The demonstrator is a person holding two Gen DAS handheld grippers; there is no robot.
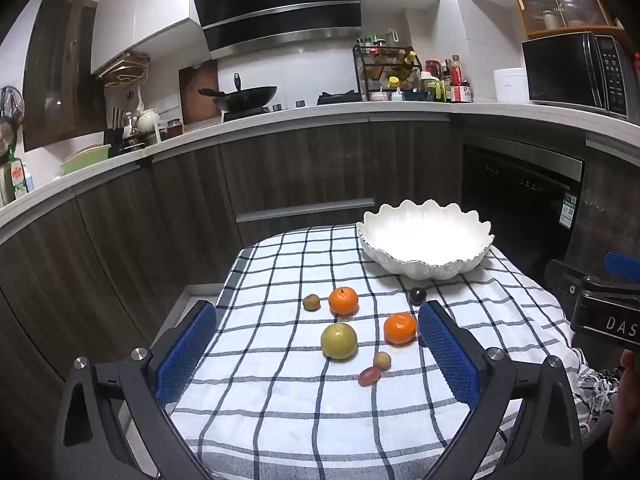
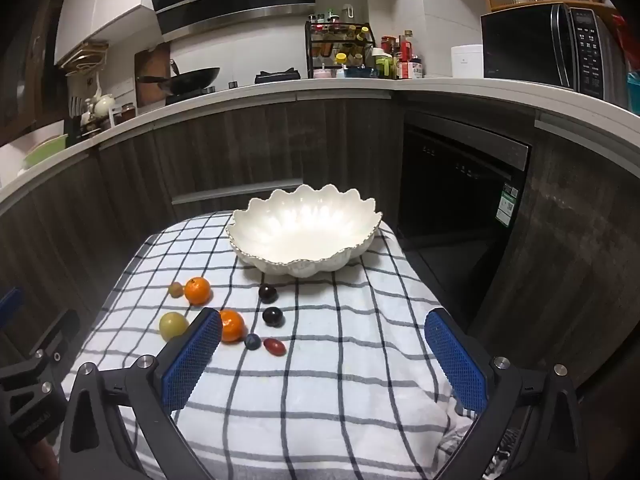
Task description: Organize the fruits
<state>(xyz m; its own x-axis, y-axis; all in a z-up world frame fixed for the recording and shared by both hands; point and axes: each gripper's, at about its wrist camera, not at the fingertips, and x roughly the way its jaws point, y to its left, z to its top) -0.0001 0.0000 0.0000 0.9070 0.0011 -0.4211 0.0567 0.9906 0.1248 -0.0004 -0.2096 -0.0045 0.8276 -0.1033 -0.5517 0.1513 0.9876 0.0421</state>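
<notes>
Fruit lies loose on the checked cloth (image 2: 320,380), all on the near side of the white bowl (image 2: 304,236), none in it. Bowl is empty, at the cloth's far edge. Near-left of the bowl: two oranges (image 2: 197,290) (image 2: 232,325), a yellow-green fruit (image 2: 173,325), a small brown one (image 2: 175,289). Closer to the bowl, just in front of it: two dark plums (image 2: 267,293) (image 2: 272,316), then a bluish berry (image 2: 252,341) and a red oval fruit (image 2: 274,346), its long axis running left-right.

Left gripper (image 1: 320,344) is wide apart, holding nothing; green fruit and the nearer orange lie straight ahead between its pads, bowl off to its far right. Right gripper (image 2: 324,348) also wide, nothing held; bowl is dead ahead of it, plums and red fruit ahead and slightly left, nearer orange touching its left pad's outline in view.

Judgement: no sorting done yet. Left hand is nearer the oranges and green fruit, right hand nearer the plums and bowl. Round fruit may roll on the cloth.
</notes>
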